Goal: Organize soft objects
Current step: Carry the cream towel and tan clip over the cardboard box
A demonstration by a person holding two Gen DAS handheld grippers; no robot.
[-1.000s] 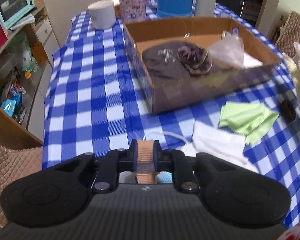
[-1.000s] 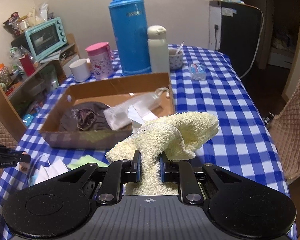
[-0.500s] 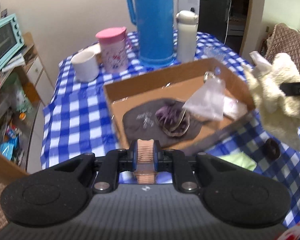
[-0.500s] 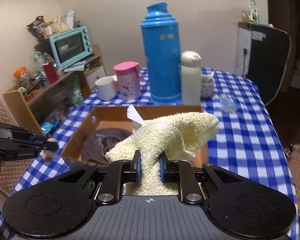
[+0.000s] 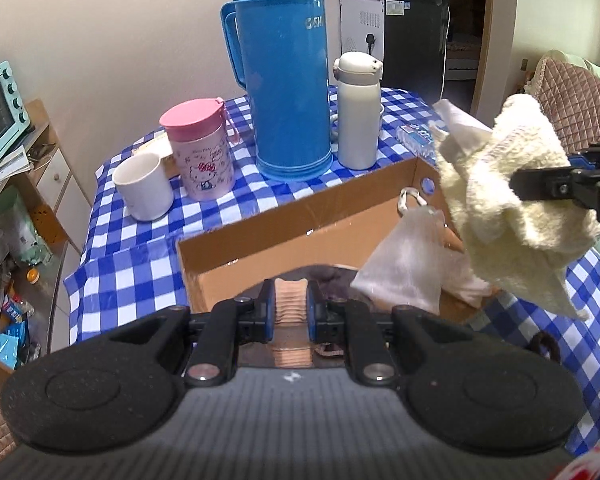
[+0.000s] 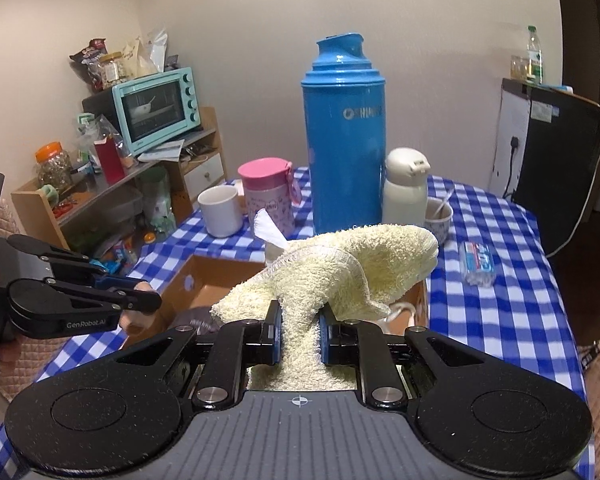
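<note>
On my left, the left gripper (image 5: pixel 291 310) has its fingers (image 5: pixel 265 312) nearly together on a ribbed, peach-coloured soft piece (image 5: pixel 290 302), above the near-left part of the open brown cardboard box (image 5: pixel 284 220) on the blue-and-white checked surface (image 5: pixel 140 256). To the right, my right gripper (image 6: pixel 299 336) has its fingers (image 6: pixel 271 334) pinched tight on a fluffy cream terry towel (image 6: pixel 340 268), which hangs in the air over the box's right end. Beyond the box stands a tall blue plastic thermos (image 5: pixel 284 72).
</note>
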